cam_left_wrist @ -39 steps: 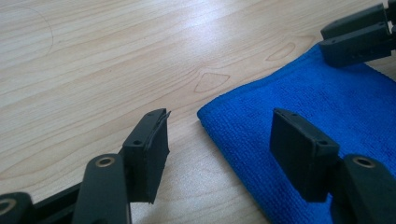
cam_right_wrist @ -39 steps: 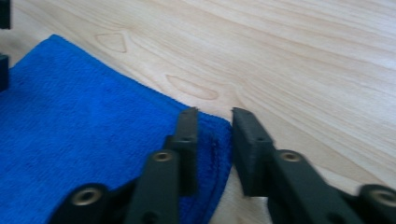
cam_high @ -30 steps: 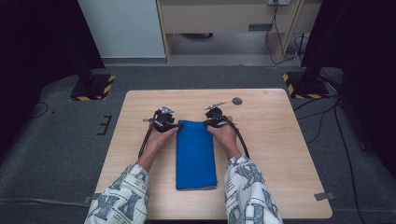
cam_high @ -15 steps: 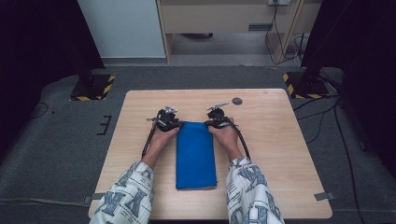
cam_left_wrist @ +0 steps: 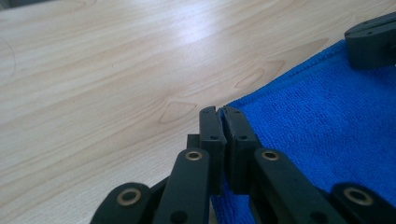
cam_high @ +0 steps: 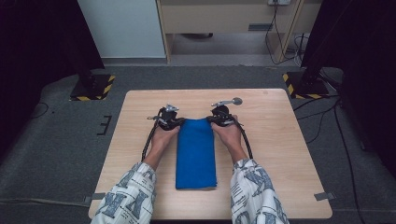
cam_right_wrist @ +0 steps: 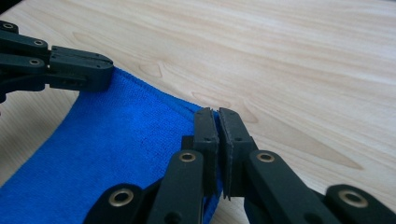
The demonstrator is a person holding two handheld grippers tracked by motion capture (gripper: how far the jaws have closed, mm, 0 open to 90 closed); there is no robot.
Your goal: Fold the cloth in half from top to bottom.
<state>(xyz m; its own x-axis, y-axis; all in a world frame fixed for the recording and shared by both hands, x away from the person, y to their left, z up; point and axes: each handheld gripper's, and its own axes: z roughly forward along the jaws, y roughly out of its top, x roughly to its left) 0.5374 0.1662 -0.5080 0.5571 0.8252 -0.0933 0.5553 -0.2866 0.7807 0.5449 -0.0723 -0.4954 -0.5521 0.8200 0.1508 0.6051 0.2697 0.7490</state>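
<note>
The left gripper (cam_left_wrist: 219,112) has just been closing and now pinches the far left corner of the blue towel (cam_high: 196,151). The right gripper (cam_right_wrist: 215,113) clamps the far right corner. Folded lengthwise, the towel lies flat on the worktop (cam_high: 280,140), probably ready to be lifted and folded.

readable text: none | labels, brands, numbers: none legible | markings: yellow-and-black hazard stripes on two dark floor stand bases (cam_high: 92,87) beside pale wooden table (cam_high: 280,154) | letter-like print on white patterned sleeves (cam_high: 133,196), too blurred to read
</note>
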